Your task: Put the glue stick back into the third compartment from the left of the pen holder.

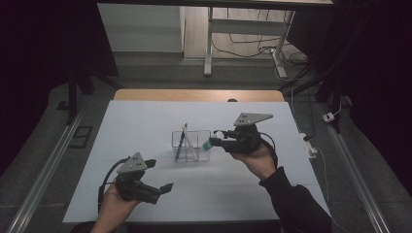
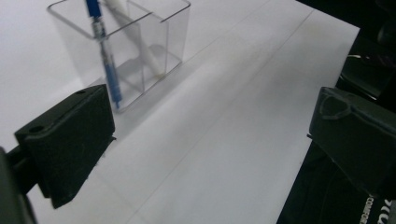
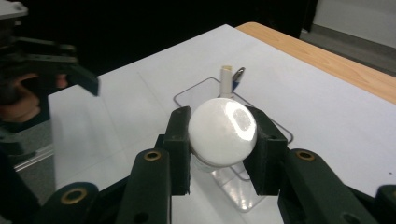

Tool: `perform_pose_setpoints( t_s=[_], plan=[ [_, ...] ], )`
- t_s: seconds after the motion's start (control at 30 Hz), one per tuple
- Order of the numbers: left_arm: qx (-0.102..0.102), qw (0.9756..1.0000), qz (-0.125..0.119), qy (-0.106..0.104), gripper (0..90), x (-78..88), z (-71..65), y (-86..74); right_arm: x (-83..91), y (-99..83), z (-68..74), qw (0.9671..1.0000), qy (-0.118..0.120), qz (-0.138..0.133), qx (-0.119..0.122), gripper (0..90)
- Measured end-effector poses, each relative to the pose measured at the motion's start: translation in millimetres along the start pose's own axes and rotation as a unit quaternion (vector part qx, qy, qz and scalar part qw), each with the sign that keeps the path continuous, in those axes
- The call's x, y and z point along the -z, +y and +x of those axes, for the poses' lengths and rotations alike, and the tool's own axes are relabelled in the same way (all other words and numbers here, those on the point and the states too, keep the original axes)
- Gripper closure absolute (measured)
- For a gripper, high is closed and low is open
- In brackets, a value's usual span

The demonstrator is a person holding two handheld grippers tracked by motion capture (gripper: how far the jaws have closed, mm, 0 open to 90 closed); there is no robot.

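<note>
A clear pen holder (image 1: pixel 192 145) stands mid-table with a blue pen (image 1: pixel 180 143) and a white pen (image 1: pixel 188 141) leaning in it. My right gripper (image 1: pixel 214 138) is just right of the holder, above its right compartment, shut on a white round-ended object (image 3: pixel 223 130) with a teal tip (image 1: pixel 208 144). In the right gripper view the holder (image 3: pixel 187 93) lies beneath the jaws. My left gripper (image 1: pixel 159 175) hovers open near the front left. In the left gripper view the holder (image 2: pixel 173 37), blue pen (image 2: pixel 105 60) and white pen (image 2: pixel 140 42) lie ahead of its spread fingers (image 2: pixel 70 140).
A white sheet (image 1: pixel 145 121) covers the table, with a wooden edge (image 1: pixel 194 94) at the far side. Behind stand a white desk's legs (image 1: pixel 209 48) and floor cables (image 1: pixel 291 58). A power strip (image 1: pixel 310 145) lies off the right edge.
</note>
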State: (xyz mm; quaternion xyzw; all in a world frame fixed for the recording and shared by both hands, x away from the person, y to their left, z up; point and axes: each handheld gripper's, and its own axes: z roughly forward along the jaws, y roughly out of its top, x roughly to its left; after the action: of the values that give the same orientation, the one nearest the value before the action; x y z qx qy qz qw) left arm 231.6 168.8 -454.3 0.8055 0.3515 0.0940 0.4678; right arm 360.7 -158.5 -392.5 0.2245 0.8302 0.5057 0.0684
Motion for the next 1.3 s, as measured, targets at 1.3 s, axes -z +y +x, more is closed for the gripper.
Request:
perform_pose_setpoints(
  t_s=[1.3],
  plan=[
    [0.047,0.9953,0.019,0.083,0.0,59.8,11.0,-63.0,-46.2,-19.8,-16.7,0.9981,-0.056,0.025,0.003,64.4]
  ],
)
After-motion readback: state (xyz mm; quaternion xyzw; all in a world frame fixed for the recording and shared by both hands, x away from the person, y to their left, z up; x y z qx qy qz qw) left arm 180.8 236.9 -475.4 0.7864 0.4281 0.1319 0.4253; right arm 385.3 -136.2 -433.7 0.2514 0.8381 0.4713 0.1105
